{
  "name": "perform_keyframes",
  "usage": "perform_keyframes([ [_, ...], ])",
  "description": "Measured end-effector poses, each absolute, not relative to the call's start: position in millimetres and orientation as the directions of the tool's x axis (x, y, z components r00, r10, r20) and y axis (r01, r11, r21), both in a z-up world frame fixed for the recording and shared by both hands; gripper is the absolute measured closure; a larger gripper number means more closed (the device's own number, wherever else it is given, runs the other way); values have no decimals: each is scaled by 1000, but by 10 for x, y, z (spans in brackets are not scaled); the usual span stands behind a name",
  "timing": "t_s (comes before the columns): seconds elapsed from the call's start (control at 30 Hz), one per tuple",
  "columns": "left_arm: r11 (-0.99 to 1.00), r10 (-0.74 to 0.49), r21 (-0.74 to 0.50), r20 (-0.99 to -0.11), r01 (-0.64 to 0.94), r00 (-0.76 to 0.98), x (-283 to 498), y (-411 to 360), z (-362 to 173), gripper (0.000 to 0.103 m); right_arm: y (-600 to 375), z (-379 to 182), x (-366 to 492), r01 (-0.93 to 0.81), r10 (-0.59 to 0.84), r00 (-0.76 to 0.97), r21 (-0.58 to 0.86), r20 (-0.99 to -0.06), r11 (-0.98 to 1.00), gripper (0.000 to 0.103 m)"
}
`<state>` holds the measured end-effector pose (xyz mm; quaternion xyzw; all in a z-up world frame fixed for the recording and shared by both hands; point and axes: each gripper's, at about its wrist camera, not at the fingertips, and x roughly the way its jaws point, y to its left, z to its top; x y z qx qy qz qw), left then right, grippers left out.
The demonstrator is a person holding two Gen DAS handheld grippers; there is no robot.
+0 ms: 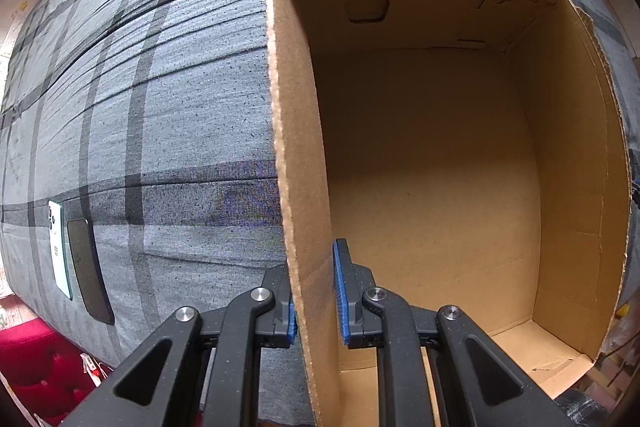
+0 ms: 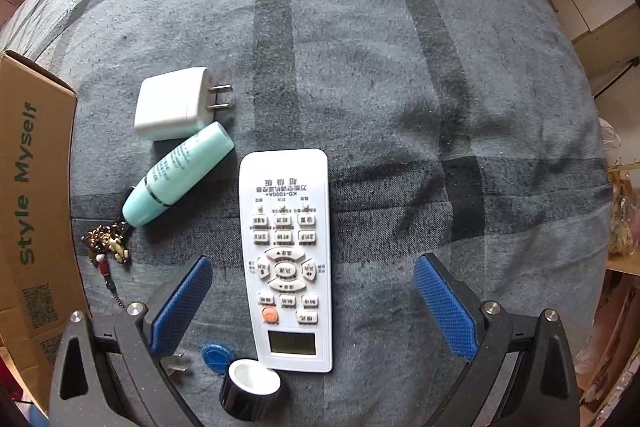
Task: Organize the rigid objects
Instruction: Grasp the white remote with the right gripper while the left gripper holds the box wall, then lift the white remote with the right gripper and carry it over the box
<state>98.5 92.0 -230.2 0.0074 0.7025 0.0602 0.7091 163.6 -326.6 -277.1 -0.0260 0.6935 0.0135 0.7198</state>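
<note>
Through the left wrist camera I see my left gripper (image 1: 316,301) pointing down with its fingers (image 1: 341,291) clamped on the near side wall of one open cardboard box (image 1: 440,167); one blue pad sits inside the wall and the other outside. The box holds nothing that I can see. It rests on a grey plaid bedsheet (image 1: 160,107). Far off to the left on that sheet lie two phones side by side: one white phone (image 1: 60,247) and one dark phone (image 1: 88,267), nearly touching.

Through the right wrist camera my right gripper (image 2: 314,303) hangs over the sheet with its fingers (image 2: 446,307) spread wide and gripping nothing. One white remote control (image 2: 286,259) lies flat between them, buttons up, its display end toward the camera; neither pad touches it.

Left of the remote I count one white plug adapter (image 2: 172,105) with two prongs and, just below it, one mint-green tube (image 2: 178,175) lying at a slant and touching the adapter. Near the tube's lower end sits one gold and dark keychain charm (image 2: 106,241). Close to the camera are one blue cap (image 2: 216,357), one black-and-white roll (image 2: 250,389) standing just beside the remote's near corner, and one more pair of metal prongs (image 2: 176,365) showing behind the left finger; I cannot tell what they belong to. The box's outer side, printed in green letters, fills the left edge.
</note>
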Motion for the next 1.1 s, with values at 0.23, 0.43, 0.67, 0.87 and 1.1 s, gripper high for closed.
perform_keyframes([
  [0.23,992,100,99,-995,-79,8,970,926,-2306,87,-3273,-2919,1655,-60,1,21,0,-1000,998,20],
  [0.43,992,104,103,-995,-74,9,970,911,-2306,87,-3253,-3013,1612,-45,9,-7,9,-1000,999,54],
  [0.67,993,109,108,-994,-55,17,960,878,-2273,87,-3214,-2789,1561,-37,-8,0,-8,-1000,999,54],
  [0.87,993,109,107,-994,-59,22,940,855,-2256,87,-3121,-2674,1649,-6,-16,16,-16,-1000,1000,54],
  [1.1,994,99,97,-995,-51,26,941,878,-2260,88,-3036,-2454,1612,0,-18,50,-18,-999,1000,54],
])
